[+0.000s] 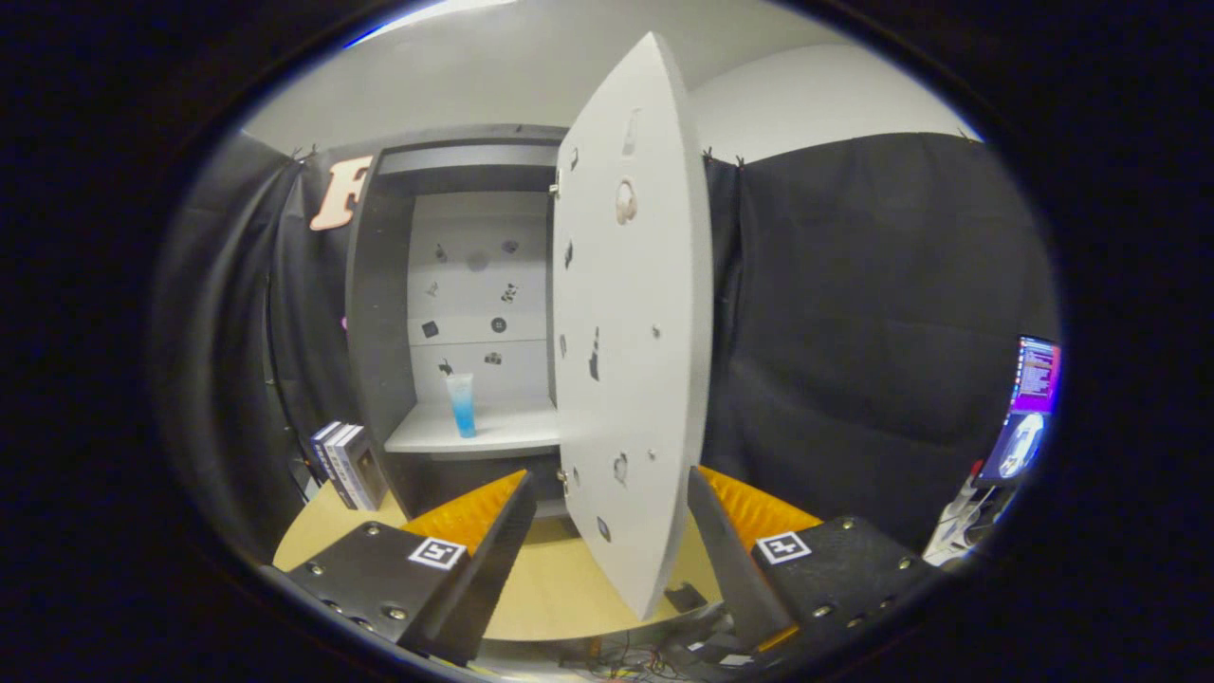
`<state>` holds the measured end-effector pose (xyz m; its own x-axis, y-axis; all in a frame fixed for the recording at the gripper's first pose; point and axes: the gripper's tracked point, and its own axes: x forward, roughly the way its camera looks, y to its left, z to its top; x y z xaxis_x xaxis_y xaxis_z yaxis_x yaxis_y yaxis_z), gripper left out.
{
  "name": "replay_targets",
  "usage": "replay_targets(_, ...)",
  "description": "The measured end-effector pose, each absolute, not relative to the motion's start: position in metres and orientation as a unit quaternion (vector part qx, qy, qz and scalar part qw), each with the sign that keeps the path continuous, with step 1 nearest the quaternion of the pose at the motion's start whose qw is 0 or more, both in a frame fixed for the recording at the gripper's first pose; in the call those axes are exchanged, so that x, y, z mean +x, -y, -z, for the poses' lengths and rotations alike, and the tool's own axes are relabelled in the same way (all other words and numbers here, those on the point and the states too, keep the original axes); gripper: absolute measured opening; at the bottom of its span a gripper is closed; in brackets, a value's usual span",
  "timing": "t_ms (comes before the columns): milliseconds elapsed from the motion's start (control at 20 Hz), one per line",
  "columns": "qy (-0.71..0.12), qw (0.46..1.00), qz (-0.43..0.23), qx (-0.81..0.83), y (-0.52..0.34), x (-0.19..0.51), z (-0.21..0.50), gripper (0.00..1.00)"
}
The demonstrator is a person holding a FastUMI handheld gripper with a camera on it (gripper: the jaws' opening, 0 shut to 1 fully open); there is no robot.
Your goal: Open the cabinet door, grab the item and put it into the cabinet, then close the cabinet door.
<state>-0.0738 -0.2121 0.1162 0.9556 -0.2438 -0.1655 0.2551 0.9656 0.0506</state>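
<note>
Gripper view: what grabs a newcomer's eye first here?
The white cabinet door dominates: it is swung wide open and stands edge-on, reaching between the spread fingers of the gripper, which grips nothing. Beyond it, a clear tube with a blue lower part stands upright on the shelf inside the open cabinet. A few books stand on the wooden table beside the cabinet's outer wall.

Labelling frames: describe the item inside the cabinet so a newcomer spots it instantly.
Start at the grey cabinet with its door swung open, beyond the open gripper. On its pale shelf stands a tube, upright, clear shading to blue, the sole item there.
</note>
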Motion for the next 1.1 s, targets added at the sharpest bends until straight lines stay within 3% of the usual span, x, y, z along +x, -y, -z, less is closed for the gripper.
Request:
replay_targets(450, -0.086, 0.986, 0.132, 0.054, 0.325, -0.051, -0.099, 0.98)
replay_targets(1100, -0.093, 0.993, 0.018, 0.064, 0.278, -0.022, -0.097, 0.97)
